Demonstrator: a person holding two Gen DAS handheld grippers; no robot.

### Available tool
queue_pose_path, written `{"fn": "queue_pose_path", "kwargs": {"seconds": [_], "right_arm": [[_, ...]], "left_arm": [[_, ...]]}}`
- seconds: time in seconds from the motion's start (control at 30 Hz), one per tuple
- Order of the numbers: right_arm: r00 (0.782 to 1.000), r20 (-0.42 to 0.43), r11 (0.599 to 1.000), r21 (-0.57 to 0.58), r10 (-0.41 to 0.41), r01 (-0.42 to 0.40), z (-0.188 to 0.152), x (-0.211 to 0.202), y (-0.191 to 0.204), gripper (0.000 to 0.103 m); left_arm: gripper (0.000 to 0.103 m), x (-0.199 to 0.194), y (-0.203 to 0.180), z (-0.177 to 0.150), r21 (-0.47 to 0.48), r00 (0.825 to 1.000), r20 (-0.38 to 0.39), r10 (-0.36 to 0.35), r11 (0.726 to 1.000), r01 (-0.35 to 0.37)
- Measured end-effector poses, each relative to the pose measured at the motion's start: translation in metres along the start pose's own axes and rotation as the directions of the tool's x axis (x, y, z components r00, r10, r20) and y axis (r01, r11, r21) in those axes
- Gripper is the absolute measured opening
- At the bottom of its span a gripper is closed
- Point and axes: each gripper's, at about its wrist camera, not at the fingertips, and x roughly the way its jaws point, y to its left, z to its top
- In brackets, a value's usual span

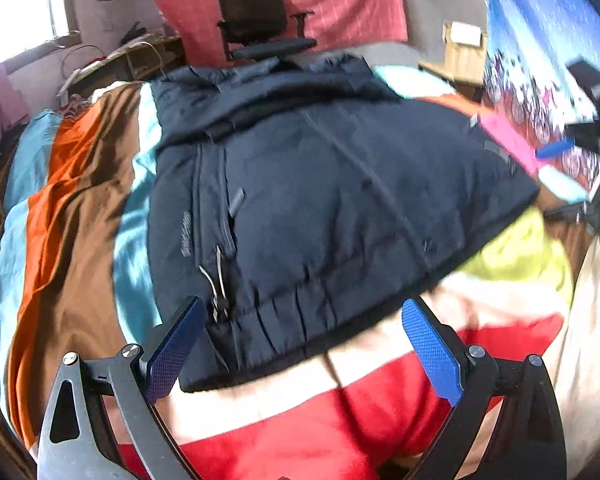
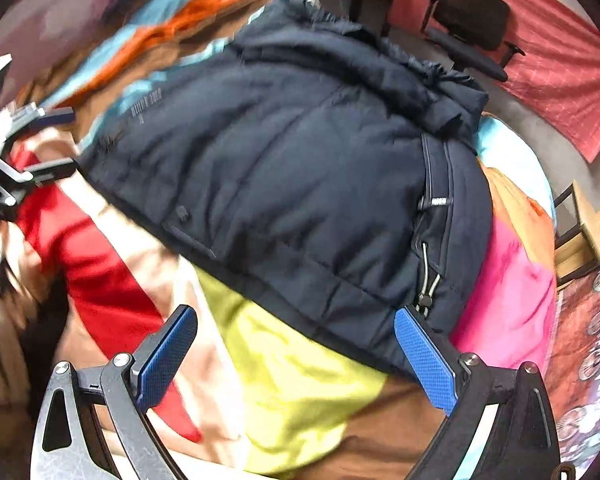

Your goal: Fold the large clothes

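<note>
Both claws gape wide and hold nothing: the left gripper (image 1: 300, 344) straddles the jacket (image 1: 320, 200) hem, the right gripper (image 2: 296, 344) sits at its other near corner. The jacket lies ahead on the striped bedspread (image 1: 60, 220), hem nearest, collar far, so both reach it alike.

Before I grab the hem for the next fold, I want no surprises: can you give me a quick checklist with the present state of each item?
1. Left gripper open: ok, jaws wide, nothing held.
2. Right gripper open: ok, nothing held.
3. Navy jacket lying on the striped bedspread: ok, sides look folded in.
4. Hem near the left gripper: ok, it lies between the open jaws.
5. Drawstring cord tucked away: not ok, it lies loose at the hem.
6. Hem near the right gripper: ok, a corner sits by one finger.
</note>
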Motion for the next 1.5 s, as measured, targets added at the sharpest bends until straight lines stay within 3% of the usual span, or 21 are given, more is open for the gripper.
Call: {"fn": "queue_pose_path", "kwargs": {"seconds": [0.1, 0.4, 0.6, 0.77, 0.9, 1.0, 1.13, 1.23, 1.4, 1.5], "right_arm": [[0.999, -0.043, 0.999, -0.030, -0.024, 0.022, -0.005, 0.015, -0.003, 0.100], [0.986, -0.164, 0.999, 0.049, -0.001, 0.009, -0.011, 0.050, -0.026, 0.100], [0.971, -0.210, 0.990, -0.099, -0.117, 0.098, -0.019, 0.064, -0.020, 0.100], [0.949, -0.222, 0.956, -0.239, -0.224, 0.170, -0.030, 0.078, -0.007, 0.100], [0.928, -0.173, 0.906, -0.333, -0.330, 0.260, -0.040, 0.084, 0.003, 0.100], [0.909, -0.069, 0.839, -0.419, -0.411, 0.347, -0.045, 0.082, 0.017, 0.100], [0.878, 0.070, 0.735, -0.519, -0.473, 0.437, -0.056, 0.086, 0.033, 0.100], [0.856, 0.148, 0.689, -0.533, -0.495, 0.490, -0.061, 0.087, 0.037, 0.100], [0.827, 0.216, 0.687, -0.470, -0.519, 0.554, -0.057, 0.083, 0.030, 0.100], [0.817, 0.254, 0.705, -0.415, -0.517, 0.576, -0.050, 0.072, 0.030, 0.086]], "left_arm": [[0.096, 0.018, 0.000, -0.012, 0.012, 0.999, -0.039, 0.012, 1.000, -0.012], [0.096, 0.042, 0.002, -0.033, 0.073, 0.994, -0.090, 0.064, 0.996, -0.057], [0.096, 0.048, -0.011, -0.047, 0.161, 0.984, -0.074, 0.162, 0.976, -0.149], [0.096, 0.053, -0.014, -0.053, 0.190, 0.956, -0.040, 0.291, 0.941, -0.279], [0.097, 0.057, -0.019, -0.057, 0.231, 0.934, -0.012, 0.356, 0.910, -0.344], [0.097, 0.062, -0.021, -0.057, 0.253, 0.919, 0.003, 0.394, 0.889, -0.382], [0.098, 0.065, -0.014, -0.058, 0.223, 0.914, 0.003, 0.406, 0.890, -0.397], [0.098, 0.065, -0.007, -0.054, 0.190, 0.909, -0.001, 0.418, 0.892, -0.410], [0.096, 0.057, -0.010, -0.051, 0.166, 0.895, 0.037, 0.444, 0.881, -0.444], [0.093, 0.047, -0.013, -0.051, 0.155, 0.883, 0.092, 0.461, 0.869, -0.470]]}}
